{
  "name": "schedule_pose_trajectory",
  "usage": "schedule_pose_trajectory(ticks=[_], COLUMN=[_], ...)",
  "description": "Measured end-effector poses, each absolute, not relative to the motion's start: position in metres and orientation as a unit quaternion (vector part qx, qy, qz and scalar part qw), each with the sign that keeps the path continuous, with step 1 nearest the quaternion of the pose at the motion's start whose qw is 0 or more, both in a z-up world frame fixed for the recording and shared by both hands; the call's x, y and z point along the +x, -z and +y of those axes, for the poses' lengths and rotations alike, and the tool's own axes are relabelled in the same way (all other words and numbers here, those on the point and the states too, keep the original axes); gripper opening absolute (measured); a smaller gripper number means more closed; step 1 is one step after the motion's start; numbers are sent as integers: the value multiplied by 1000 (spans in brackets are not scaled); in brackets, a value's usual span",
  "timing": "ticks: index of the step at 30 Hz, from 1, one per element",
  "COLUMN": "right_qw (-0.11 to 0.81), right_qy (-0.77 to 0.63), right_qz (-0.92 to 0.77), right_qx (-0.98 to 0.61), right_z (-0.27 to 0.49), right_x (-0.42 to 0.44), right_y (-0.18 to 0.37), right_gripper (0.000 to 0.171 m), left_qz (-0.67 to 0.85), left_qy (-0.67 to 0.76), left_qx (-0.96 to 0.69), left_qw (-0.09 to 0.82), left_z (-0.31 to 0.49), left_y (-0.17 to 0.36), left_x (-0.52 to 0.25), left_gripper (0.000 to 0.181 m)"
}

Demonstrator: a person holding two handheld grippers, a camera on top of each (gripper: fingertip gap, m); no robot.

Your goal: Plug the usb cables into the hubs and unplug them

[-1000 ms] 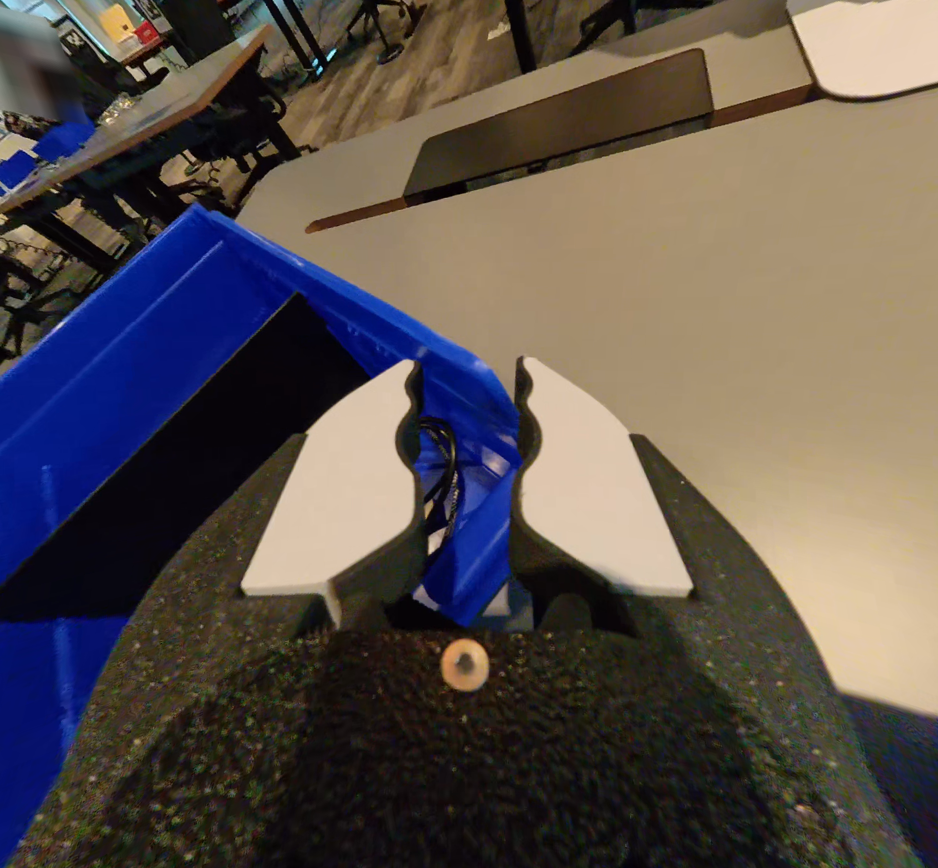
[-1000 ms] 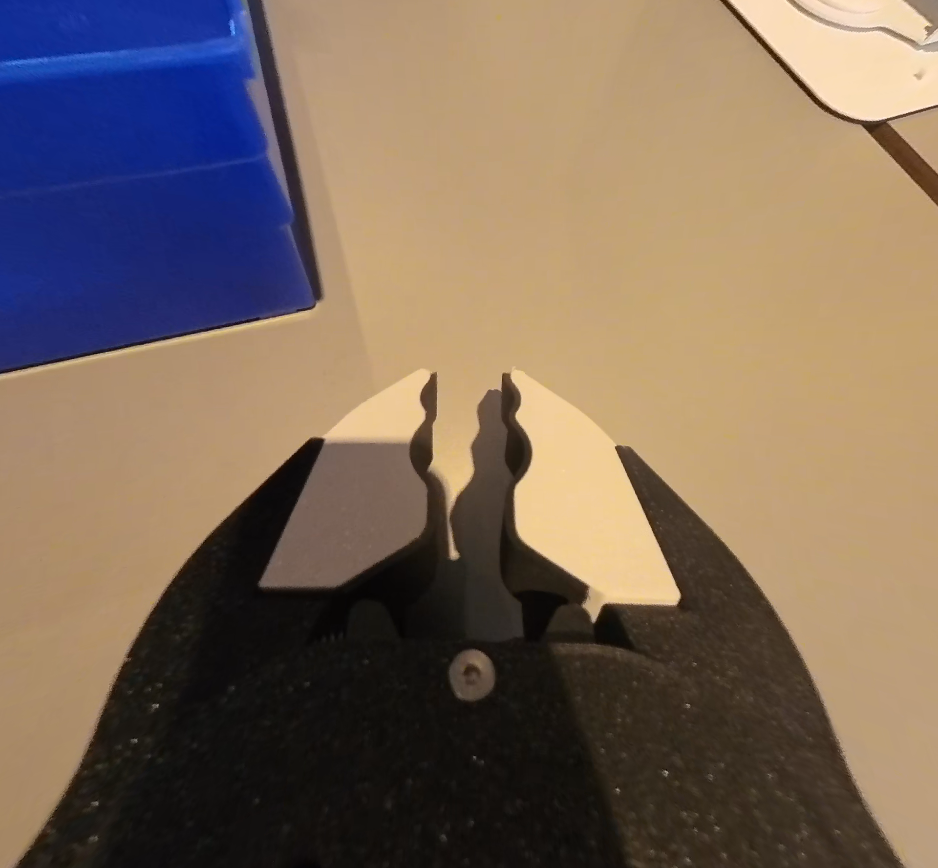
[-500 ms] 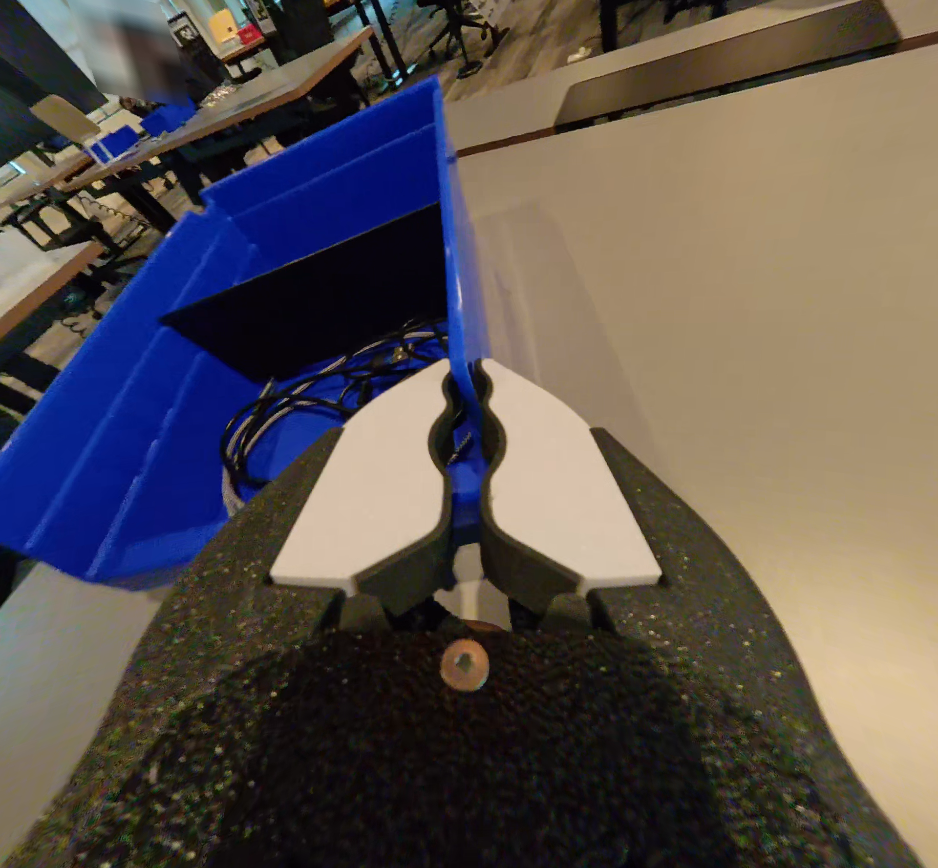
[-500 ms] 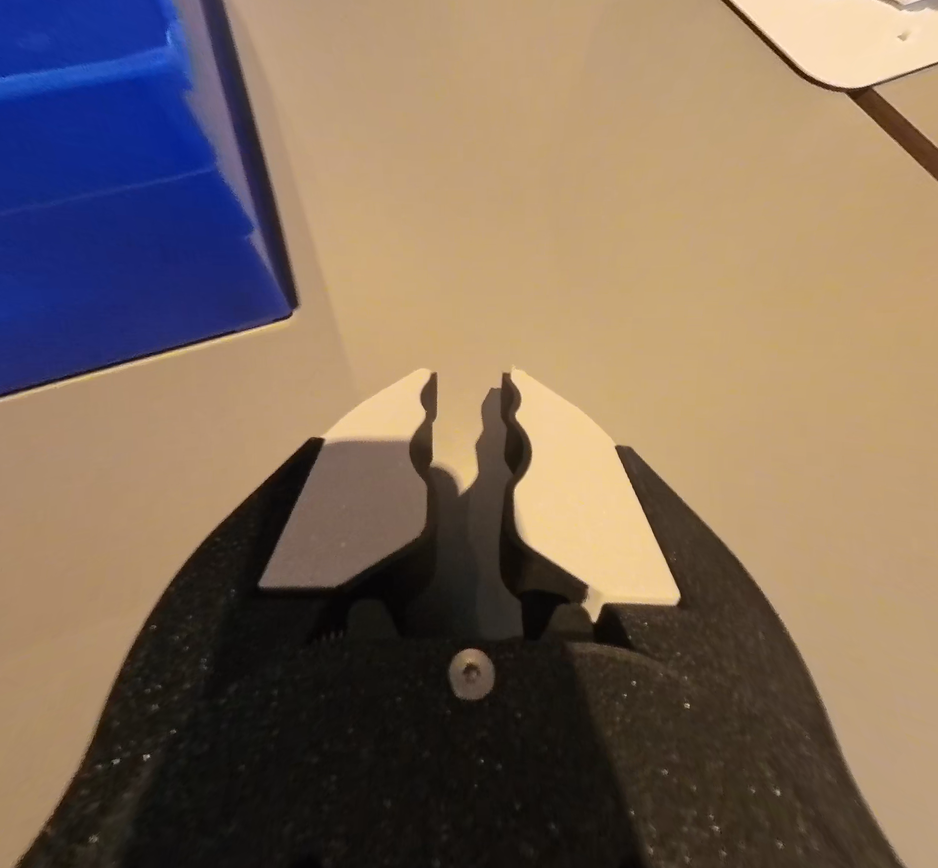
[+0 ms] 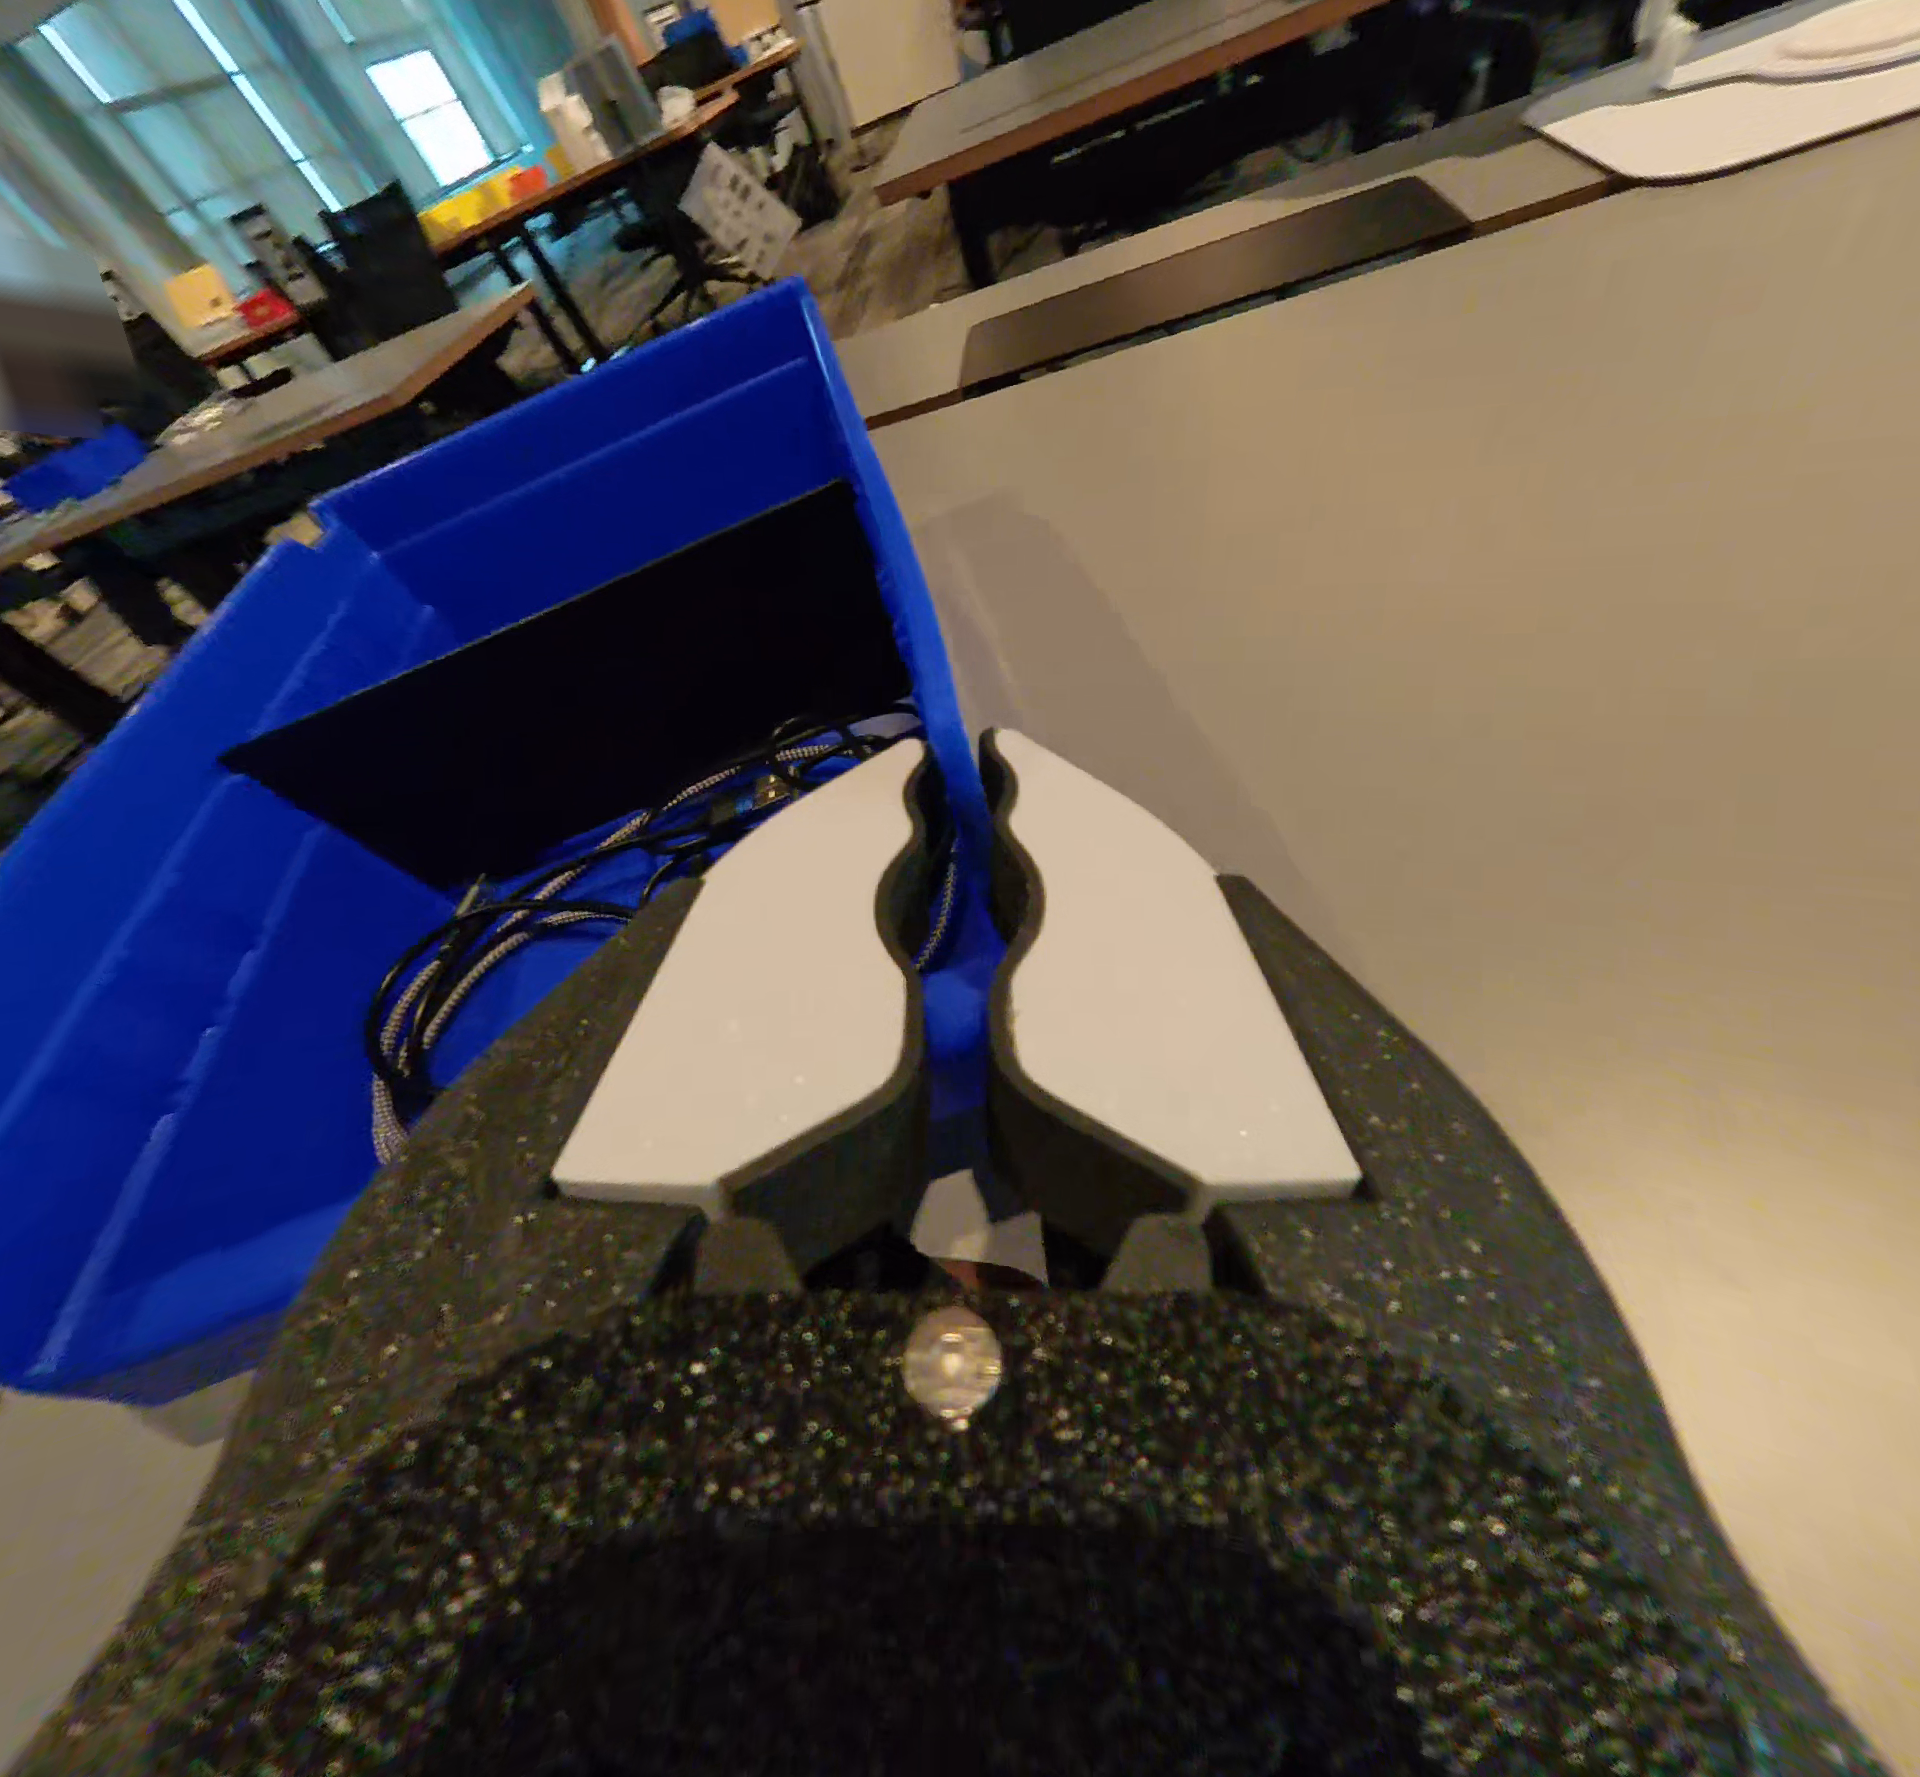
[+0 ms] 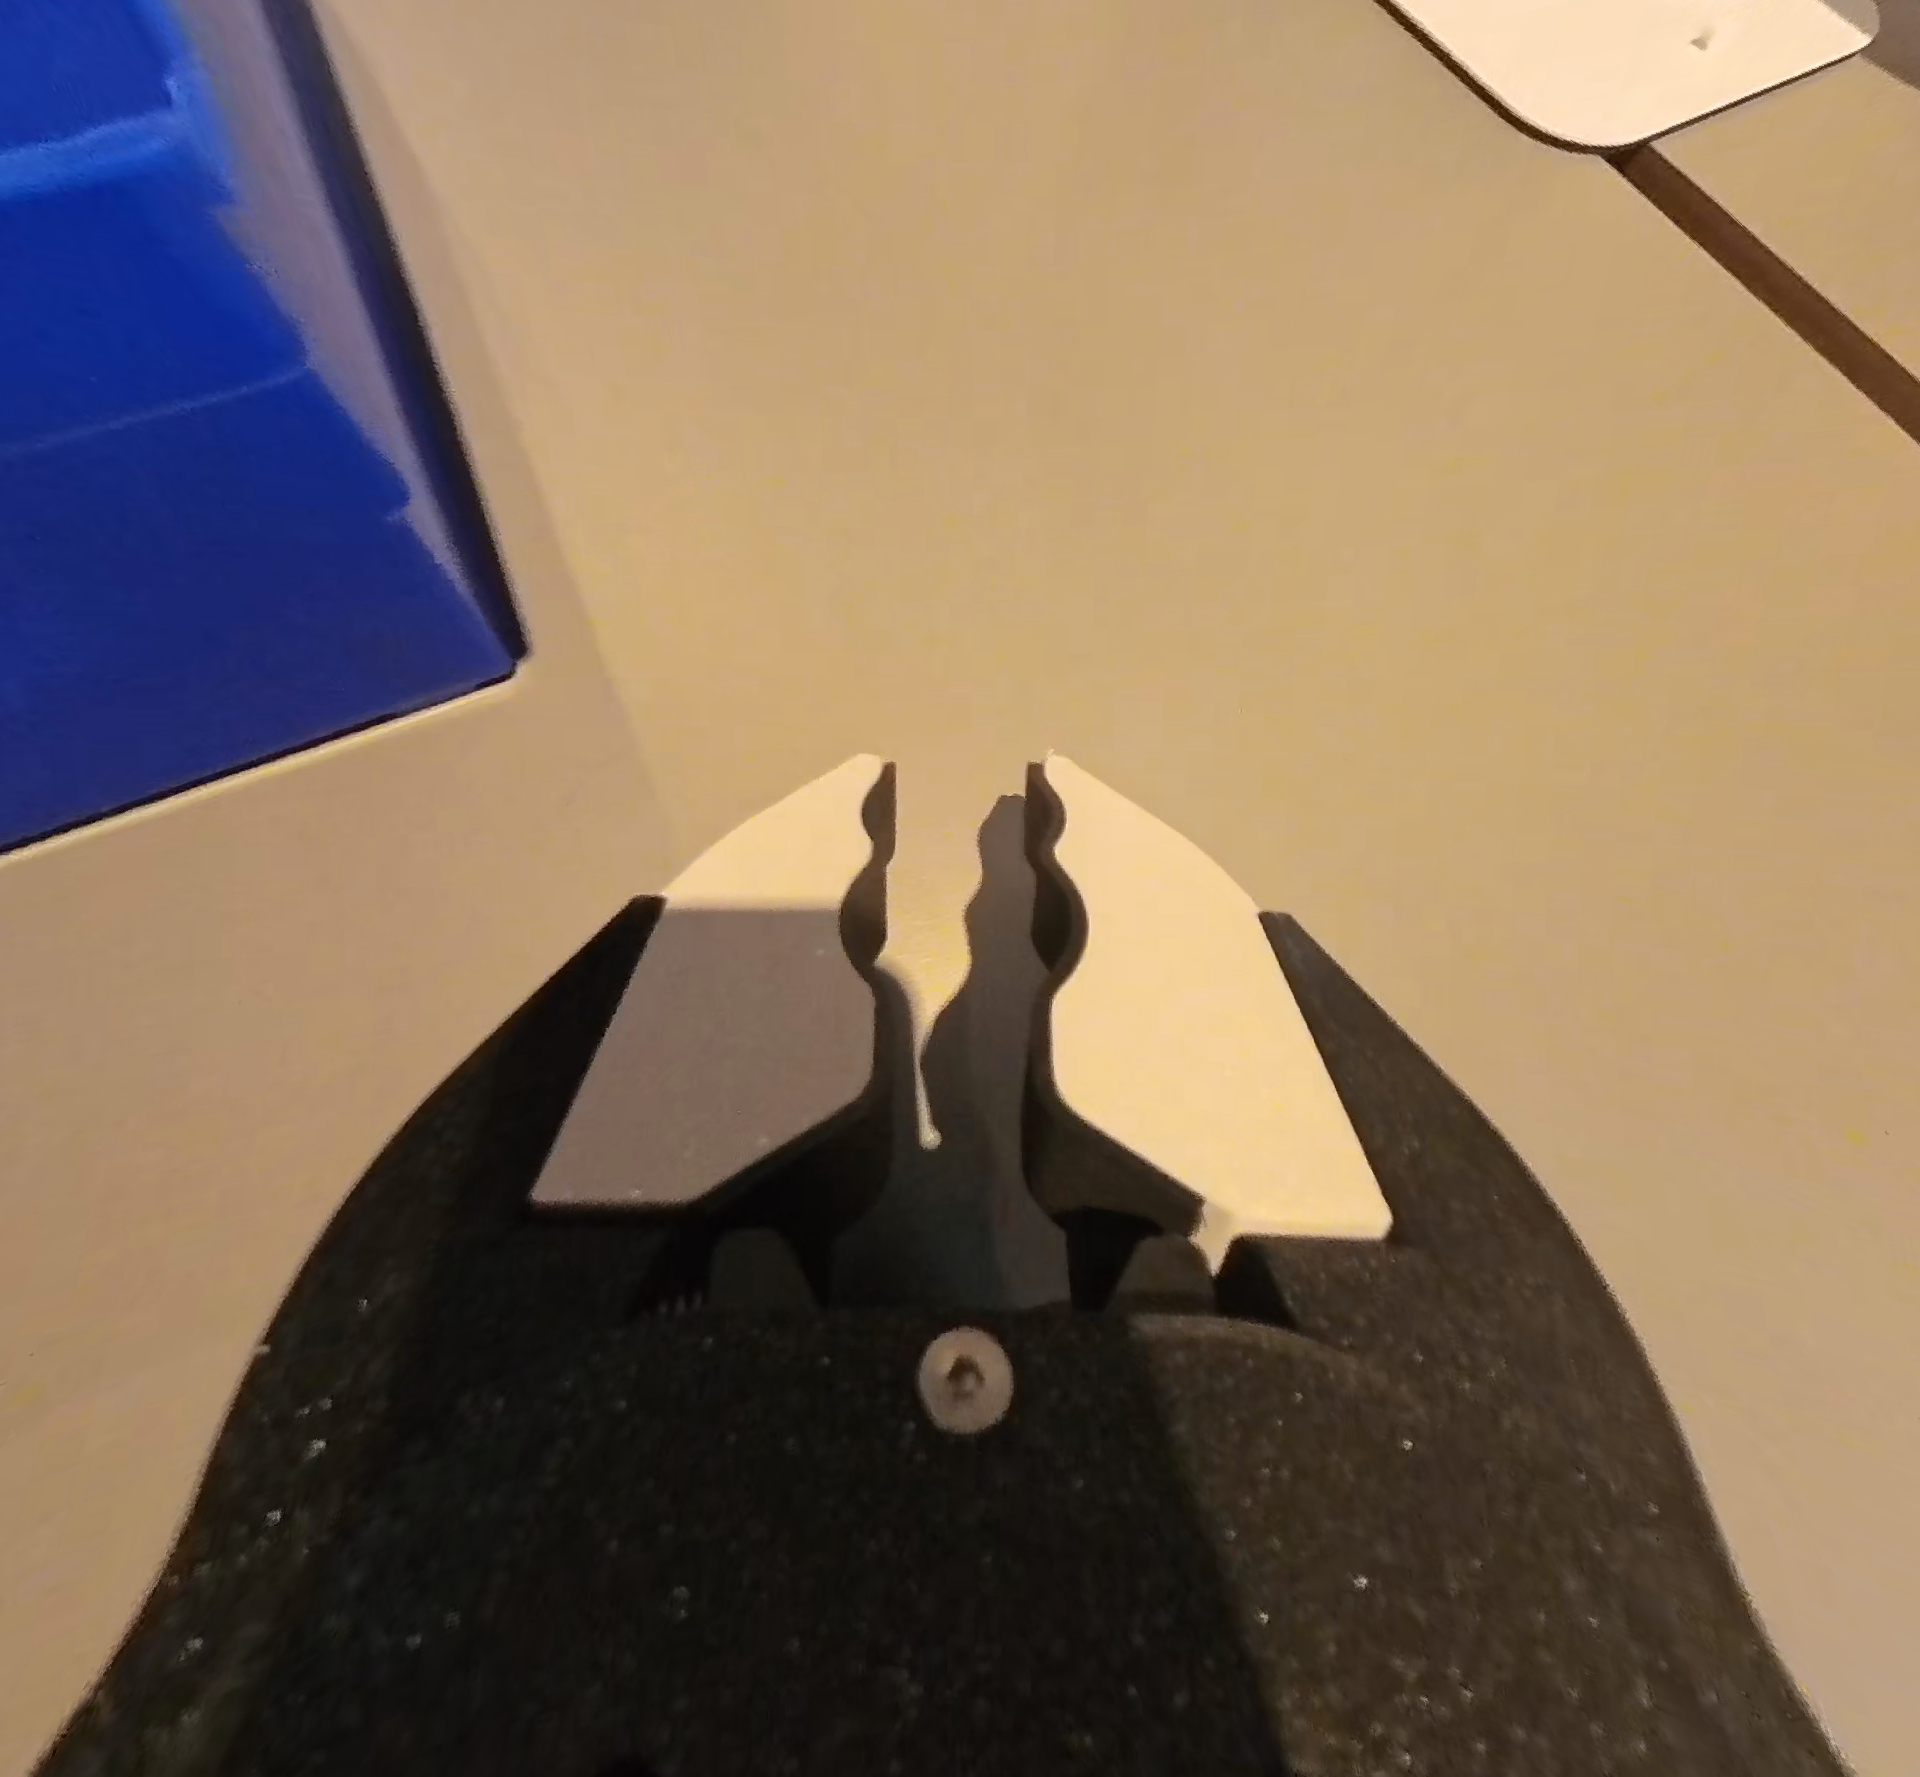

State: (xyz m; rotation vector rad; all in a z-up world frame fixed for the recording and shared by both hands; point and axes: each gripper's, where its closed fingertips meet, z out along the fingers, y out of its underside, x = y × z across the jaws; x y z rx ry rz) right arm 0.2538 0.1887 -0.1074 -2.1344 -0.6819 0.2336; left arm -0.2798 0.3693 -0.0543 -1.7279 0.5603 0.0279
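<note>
On the grey desk (image 5: pixel 1455 688), my left gripper (image 5: pixel 958 771) clamps the blue bin (image 5: pixel 187 1000) wall, cables (image 5: pixel 499 938) just inside; my right gripper (image 6: pixel 958 771) hangs apart, empty

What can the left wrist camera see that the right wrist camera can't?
Only the left view looks inside the blue bin: a tangle of cables and a black panel. It also shows the left gripper with its jaws closed on the bin's side wall, and the office desks behind.

Only the right view shows the right gripper, jaws apart and empty, and a white plate at the far corner.

Both show the blue bin and the grey table.
</note>
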Motion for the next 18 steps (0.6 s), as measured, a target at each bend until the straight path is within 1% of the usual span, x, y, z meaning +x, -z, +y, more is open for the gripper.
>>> schedule_pose_trajectory(ticks=[9,18], right_qw=[434,438], right_qy=[-73,-61], right_qz=[-259,-253], right_qx=[-860,-861], right_z=[192,193], right_x=[258,260], right_y=[108,107], right_gripper=[23,22], left_qz=[269,269], left_qy=[43,44], left_qx=[-746,-747], left_qw=[607,607], left_z=[375,390], left_y=[55,55], left_x=[-280,-288], left_gripper=[4,3])
